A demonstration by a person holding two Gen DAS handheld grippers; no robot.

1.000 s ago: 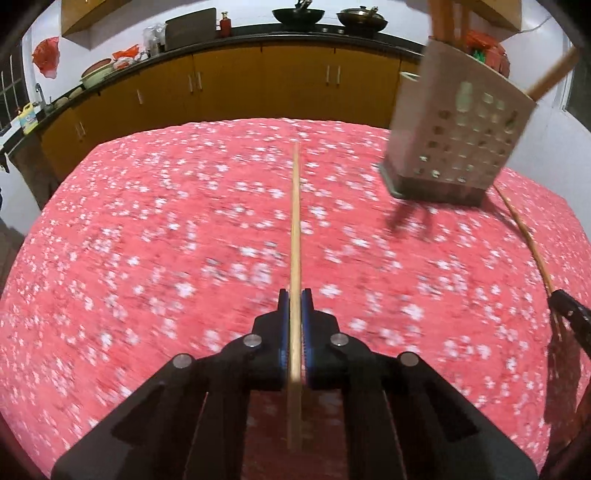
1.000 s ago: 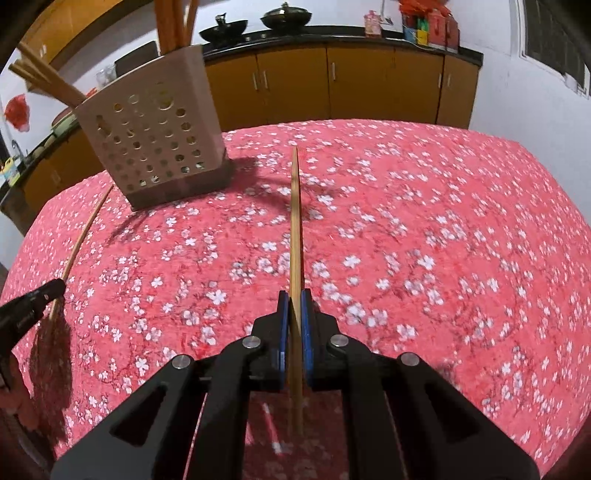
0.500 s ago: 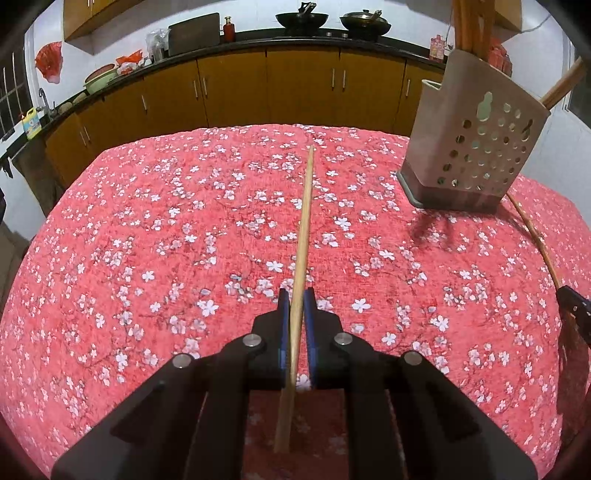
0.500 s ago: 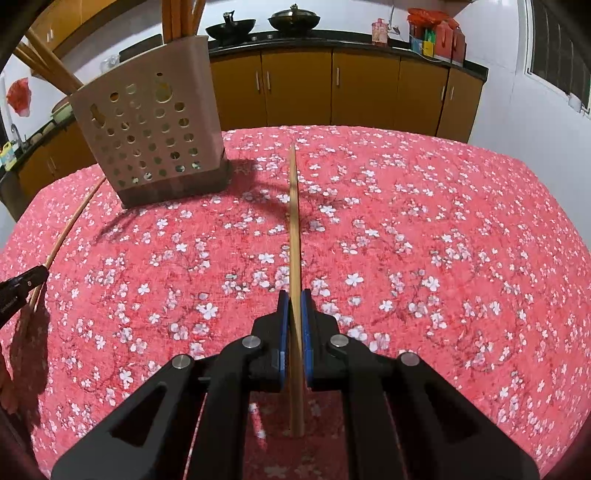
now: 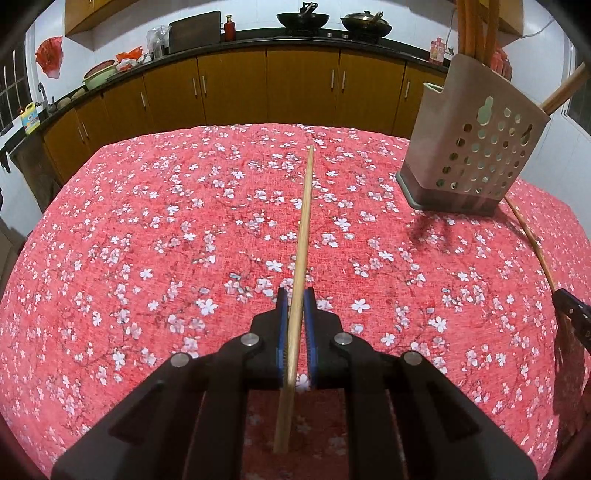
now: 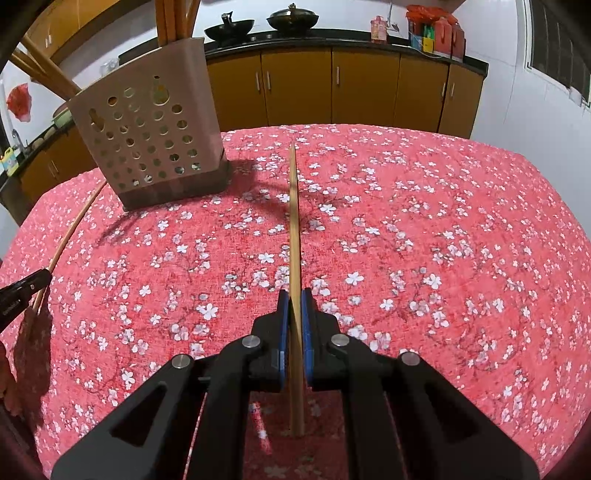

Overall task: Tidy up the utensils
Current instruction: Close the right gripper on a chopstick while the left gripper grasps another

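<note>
My left gripper (image 5: pixel 294 314) is clamped on a pale chopstick (image 5: pixel 303 221); its blue pads (image 5: pixel 282 332) pinch the stick close to its near end, and the rest runs forward over the red flowered tablecloth (image 5: pixel 147 240). My right gripper (image 6: pixel 294 314) is closed the same way on a second chopstick (image 6: pixel 294 221), gripped near its back end and pointing straight ahead above the cloth. Farther on, the perforated beige utensil holder (image 6: pixel 151 129) stands on the cloth between the two grippers, with several wooden sticks (image 6: pixel 170 18) rising out of its top. Beyond the table runs a row of brown cabinets (image 5: pixel 240 88) with two black woks (image 5: pixel 303 18) on the counter.
</note>
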